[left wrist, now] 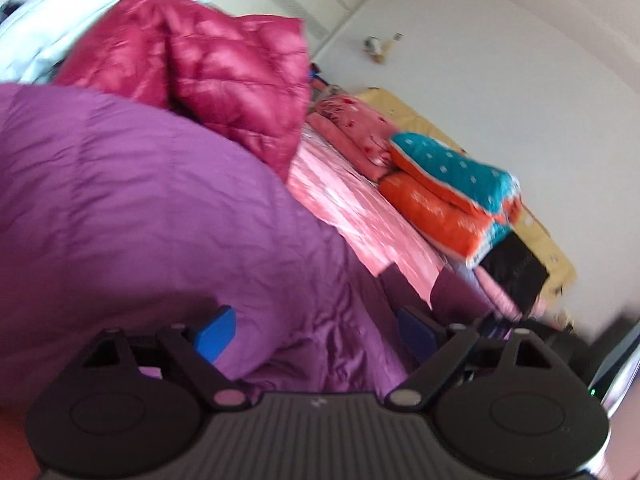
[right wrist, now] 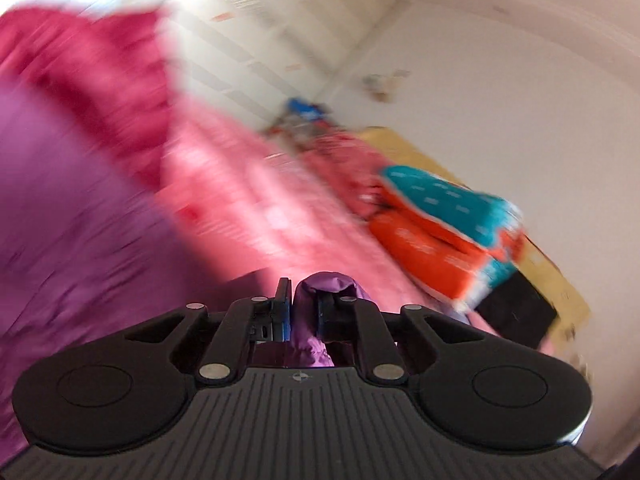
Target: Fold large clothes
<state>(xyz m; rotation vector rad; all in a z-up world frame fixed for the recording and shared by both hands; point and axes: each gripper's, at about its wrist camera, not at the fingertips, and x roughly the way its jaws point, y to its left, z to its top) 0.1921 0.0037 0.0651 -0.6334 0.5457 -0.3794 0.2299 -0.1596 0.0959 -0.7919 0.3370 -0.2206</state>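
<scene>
A large purple padded garment lies bulging over the bed, filling the left of the left wrist view. My left gripper is open, its blue pads spread wide just above the purple fabric, holding nothing. My right gripper is shut on a bunched fold of the same purple garment; the rest of it spreads blurred to the left. A magenta quilted jacket lies behind the purple one, and also shows in the right wrist view.
A pink bedsheet covers the bed. Folded pink bedding and an orange and teal quilt are stacked along the right by the white wall. A black item lies beside them. White bedding sits far left.
</scene>
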